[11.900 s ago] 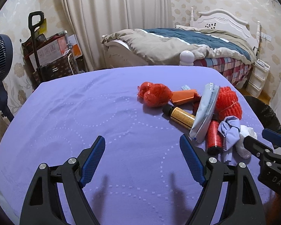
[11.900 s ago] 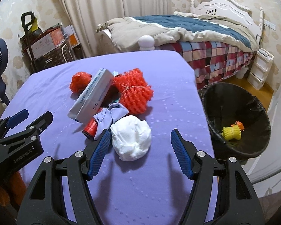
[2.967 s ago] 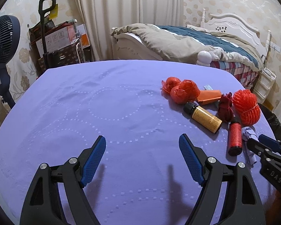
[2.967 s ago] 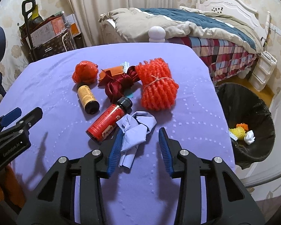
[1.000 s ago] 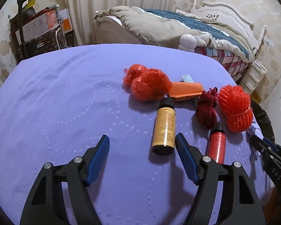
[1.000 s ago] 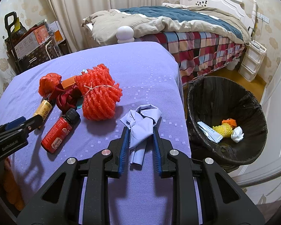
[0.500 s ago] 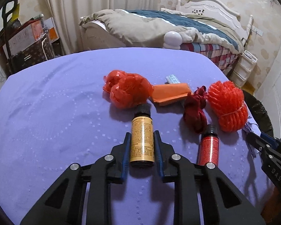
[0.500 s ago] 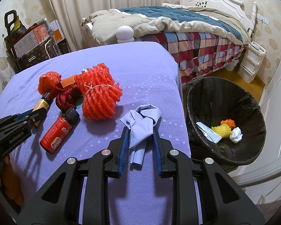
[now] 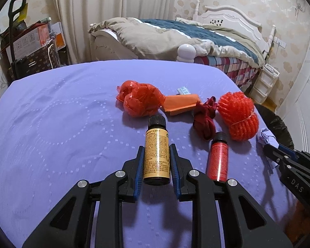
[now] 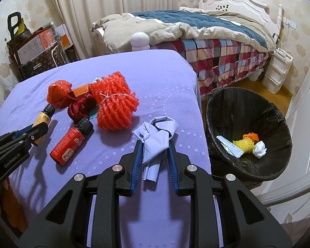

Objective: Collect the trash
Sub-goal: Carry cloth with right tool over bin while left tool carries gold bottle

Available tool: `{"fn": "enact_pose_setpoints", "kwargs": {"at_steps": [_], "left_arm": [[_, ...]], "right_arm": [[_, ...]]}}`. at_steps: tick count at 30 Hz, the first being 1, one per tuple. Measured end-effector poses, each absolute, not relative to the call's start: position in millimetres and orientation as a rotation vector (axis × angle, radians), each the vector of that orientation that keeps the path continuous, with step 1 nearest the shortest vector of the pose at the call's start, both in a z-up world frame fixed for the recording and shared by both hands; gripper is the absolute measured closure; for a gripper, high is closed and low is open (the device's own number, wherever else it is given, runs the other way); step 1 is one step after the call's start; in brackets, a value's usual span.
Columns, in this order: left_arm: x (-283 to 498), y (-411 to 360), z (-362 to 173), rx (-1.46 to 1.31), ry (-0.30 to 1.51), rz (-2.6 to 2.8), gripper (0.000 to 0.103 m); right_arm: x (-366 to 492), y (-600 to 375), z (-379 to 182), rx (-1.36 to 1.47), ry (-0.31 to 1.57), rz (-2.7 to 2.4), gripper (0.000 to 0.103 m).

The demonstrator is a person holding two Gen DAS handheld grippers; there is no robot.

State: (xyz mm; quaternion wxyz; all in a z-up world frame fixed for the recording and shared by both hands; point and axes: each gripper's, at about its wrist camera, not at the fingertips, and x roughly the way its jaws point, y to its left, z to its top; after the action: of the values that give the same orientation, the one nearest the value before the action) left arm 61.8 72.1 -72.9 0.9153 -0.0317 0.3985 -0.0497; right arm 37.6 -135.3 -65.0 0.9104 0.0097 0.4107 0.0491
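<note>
We have the left gripper [image 9: 157,161] jaws clamped on the yellow bottle [image 9: 156,157], the right gripper [image 10: 155,155] jaws pinching crumpled paper [image 10: 155,138]; smooth bottle may slip before the bin [image 10: 279,111] beyond the desk [image 10: 165,78]

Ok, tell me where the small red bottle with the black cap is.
The small red bottle with the black cap lies on the purple tablecloth, in front of the red foam net bundle, between the two grippers in the right wrist view.
</note>
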Motion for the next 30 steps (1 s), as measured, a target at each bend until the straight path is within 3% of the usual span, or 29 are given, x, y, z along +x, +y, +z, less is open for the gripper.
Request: {"fn": "enact_pose_setpoints", "kwargs": {"at_steps": [12, 30], "left_arm": [[40, 42, -35, -0.075, 0.693, -0.187, 0.078], [74, -74, -10, -0.002, 0.624, -0.384, 0.078]], "right_arm": [[14, -151, -38, 0.021, 0.766, 0.073, 0.079], [28, -252, -3, 0.028, 0.648, -0.141, 0.079]]}}
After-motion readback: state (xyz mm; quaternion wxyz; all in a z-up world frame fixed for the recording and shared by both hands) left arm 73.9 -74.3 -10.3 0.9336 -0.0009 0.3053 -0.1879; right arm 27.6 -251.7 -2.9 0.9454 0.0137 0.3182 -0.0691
